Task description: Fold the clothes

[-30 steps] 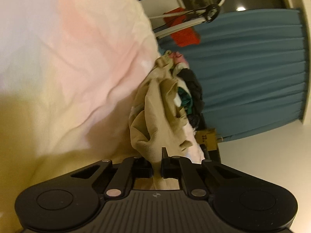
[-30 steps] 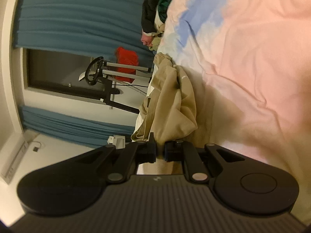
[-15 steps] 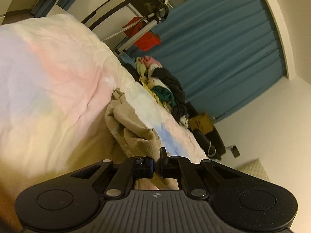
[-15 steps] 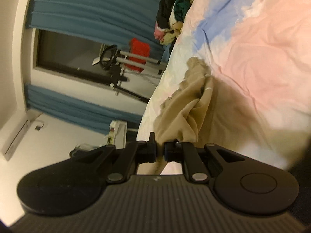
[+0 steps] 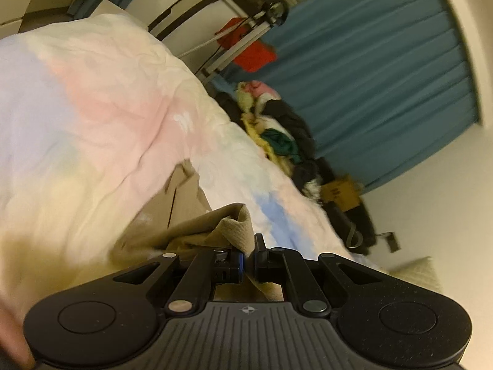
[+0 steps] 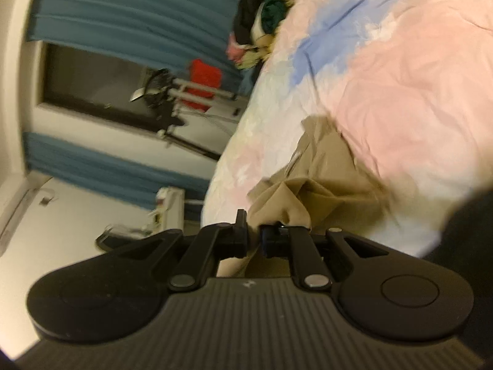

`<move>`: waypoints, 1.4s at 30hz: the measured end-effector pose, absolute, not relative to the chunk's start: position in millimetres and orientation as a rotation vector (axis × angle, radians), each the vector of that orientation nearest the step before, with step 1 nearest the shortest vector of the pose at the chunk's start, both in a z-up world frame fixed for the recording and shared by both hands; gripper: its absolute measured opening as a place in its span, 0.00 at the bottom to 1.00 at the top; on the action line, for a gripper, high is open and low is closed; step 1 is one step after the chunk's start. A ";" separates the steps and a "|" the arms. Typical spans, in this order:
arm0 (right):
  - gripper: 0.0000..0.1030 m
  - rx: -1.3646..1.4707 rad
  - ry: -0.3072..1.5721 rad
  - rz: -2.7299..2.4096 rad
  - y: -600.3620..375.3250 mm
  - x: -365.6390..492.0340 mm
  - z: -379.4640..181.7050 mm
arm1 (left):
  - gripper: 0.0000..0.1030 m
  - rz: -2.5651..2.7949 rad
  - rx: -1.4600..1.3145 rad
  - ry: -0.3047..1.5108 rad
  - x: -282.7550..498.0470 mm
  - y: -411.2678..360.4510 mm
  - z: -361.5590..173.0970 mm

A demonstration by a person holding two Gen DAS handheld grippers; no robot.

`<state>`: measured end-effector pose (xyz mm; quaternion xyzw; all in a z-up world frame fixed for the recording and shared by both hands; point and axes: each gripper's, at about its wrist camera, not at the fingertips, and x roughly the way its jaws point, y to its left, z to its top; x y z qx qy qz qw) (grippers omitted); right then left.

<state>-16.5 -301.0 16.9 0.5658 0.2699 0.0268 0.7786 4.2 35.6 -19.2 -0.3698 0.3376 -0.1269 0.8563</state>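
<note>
A beige garment (image 5: 185,212) lies partly on a pastel bedspread (image 5: 101,98) of pink, blue and cream. My left gripper (image 5: 249,256) is shut on one edge of the beige garment, which bunches just in front of the fingers. My right gripper (image 6: 253,237) is shut on another edge of the same beige garment (image 6: 323,182), which spreads away over the bedspread (image 6: 409,71). Both views are motion-blurred.
A pile of mixed clothes (image 5: 277,135) sits at the far end of the bed, also in the right wrist view (image 6: 262,15). Teal curtains (image 5: 385,77), a metal stand with a red item (image 5: 249,52) and a cardboard box (image 5: 342,191) stand beyond the bed.
Both grippers have swung and lowered with the beige garment. It hung bunched a second ago and now lies more spread out over the bedspread. Both stay shut on it.
</note>
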 end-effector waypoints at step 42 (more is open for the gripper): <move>0.25 0.414 0.725 0.017 -240.7 170.4 -53.7 | 0.84 -0.291 -0.046 0.730 122.6 -49.1 -124.5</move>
